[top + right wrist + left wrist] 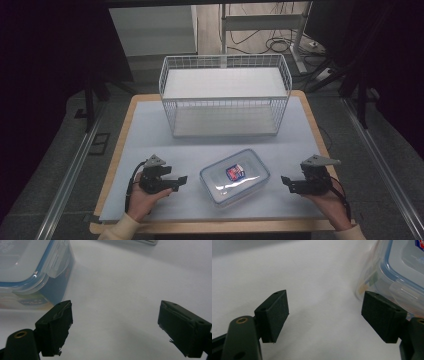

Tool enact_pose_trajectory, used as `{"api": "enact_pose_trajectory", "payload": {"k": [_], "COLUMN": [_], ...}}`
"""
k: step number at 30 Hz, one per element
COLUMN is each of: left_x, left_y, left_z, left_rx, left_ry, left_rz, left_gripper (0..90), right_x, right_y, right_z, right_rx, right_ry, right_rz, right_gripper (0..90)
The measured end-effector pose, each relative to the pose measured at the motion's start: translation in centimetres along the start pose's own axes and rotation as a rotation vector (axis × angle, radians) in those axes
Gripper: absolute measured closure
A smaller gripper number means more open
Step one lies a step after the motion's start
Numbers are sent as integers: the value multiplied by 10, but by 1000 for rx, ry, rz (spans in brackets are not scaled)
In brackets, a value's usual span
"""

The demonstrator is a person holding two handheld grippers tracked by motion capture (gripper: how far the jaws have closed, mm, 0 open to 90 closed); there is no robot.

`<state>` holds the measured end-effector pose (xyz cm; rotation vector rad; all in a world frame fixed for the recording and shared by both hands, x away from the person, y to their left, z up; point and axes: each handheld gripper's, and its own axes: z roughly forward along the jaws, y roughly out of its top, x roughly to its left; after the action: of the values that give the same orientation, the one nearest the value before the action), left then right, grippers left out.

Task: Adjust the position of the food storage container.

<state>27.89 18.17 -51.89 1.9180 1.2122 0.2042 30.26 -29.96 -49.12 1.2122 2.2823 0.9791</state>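
Box [235, 176] w/ lid sits mid tabletop [150, 130], front of wire basket [225, 95]. Left tool [178, 181] & right tool [286, 182] flank it, both jaws wide, nothing held, not touching box.

White wire basket [225, 95] at the table's [150, 130] far end

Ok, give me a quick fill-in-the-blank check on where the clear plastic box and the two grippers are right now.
1. The clear plastic box with the blue-rimmed lid lies ____ the left gripper and the right gripper.
2. The jaws of both grippers stand ____.
3. The white wire basket stands ____ the box, farther from the person.
4. The box's lid is ____.

Missing words: between; open; behind; on
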Motion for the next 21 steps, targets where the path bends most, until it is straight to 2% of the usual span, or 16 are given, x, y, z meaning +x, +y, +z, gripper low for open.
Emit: {"api": "enact_pose_trajectory", "payload": {"k": [6, 14, 16, 21], "left_x": [2, -2, -3, -8], "left_y": [1, 5, 6, 12], "left_z": [-4, -9, -11, -19], "left_rx": [-11, -28, -46, -64], "left_ry": [2, 4, 11, -3], "left_rz": [-9, -1, 3, 2], "left_gripper": [220, 225, 236, 264], "right_x": [0, 2, 1, -1], "right_y": [-1, -1, -1, -1], "right_z": [2, -3, -2, -2], "right_rx": [3, -9, -9, -13], "right_ry": [-13, -13, -14, -11], "right_rz": [-8, -18, -14, -9], "right_gripper": [130, 134, 134, 135]}}
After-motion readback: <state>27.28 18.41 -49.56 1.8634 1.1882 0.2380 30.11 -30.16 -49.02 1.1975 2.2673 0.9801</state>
